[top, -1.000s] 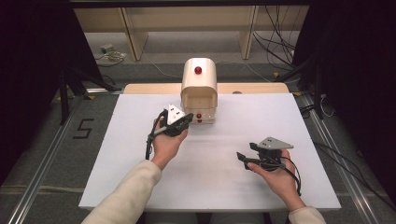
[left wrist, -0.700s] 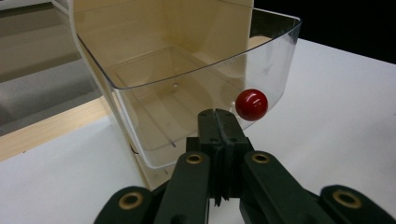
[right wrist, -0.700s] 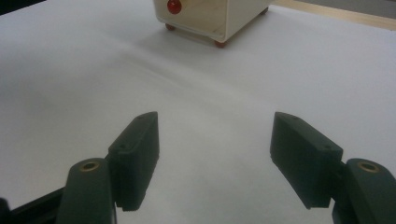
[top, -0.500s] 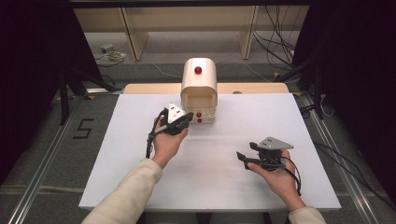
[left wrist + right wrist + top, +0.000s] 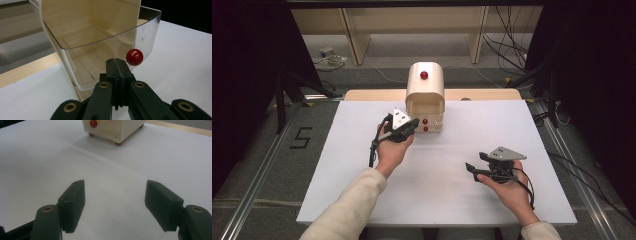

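The left claw point(image 5: 117, 61) has its two black jaws pressed flat together with nothing between them. Its tip sits against the curved clear plastic door point(image 5: 105, 42) of a small cream-coloured wooden box point(image 5: 425, 97), just left of the one round red knob point(image 5: 134, 57) fixed to that door — whether the tip touches the plastic I cannot tell. In the high view the left claw point(image 5: 408, 123) is at the near left corner of the box, with its grey three-cornered plate on top and one black cable trailing back along the hand.

Through the clear door the box's pale interior is visible. From above, the box stands at the far middle of the white desk point(image 5: 337, 165), and three red knobs can be counted on it: one on the rounded top point(image 5: 424, 75) and two on the near face point(image 5: 425, 125), one above the other.

The right claw point(image 5: 115, 206) stands wide, its two jaws well apart over bare white desk, gripping nothing. It lies in the person's right hand point(image 5: 507, 192) at the near right of the desk — well apart from the box, which the right gripper view shows far off with one red knob and two small red feet.
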The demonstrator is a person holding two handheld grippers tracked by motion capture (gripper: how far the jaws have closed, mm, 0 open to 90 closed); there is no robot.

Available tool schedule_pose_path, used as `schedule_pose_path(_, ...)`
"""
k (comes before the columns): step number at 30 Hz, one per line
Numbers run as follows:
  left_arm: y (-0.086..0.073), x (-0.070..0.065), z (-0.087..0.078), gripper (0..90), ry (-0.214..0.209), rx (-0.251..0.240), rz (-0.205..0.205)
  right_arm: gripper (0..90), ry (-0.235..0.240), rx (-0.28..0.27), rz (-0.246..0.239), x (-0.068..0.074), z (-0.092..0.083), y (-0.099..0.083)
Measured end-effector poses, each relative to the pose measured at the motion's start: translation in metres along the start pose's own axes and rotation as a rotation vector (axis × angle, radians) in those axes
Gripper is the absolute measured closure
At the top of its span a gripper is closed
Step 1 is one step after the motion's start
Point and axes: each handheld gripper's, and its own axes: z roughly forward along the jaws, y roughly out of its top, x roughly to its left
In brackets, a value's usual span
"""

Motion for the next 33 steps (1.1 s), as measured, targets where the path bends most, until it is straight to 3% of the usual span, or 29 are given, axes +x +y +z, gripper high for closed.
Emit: schedule_pose_path(33, 0.0033, 0.0037, 0.0083, 89.5, 0.013, -0.002, -0.009, 33.3, 0.004, -0.003, 0.0, -0.0006, 0.0008, -0.0001)
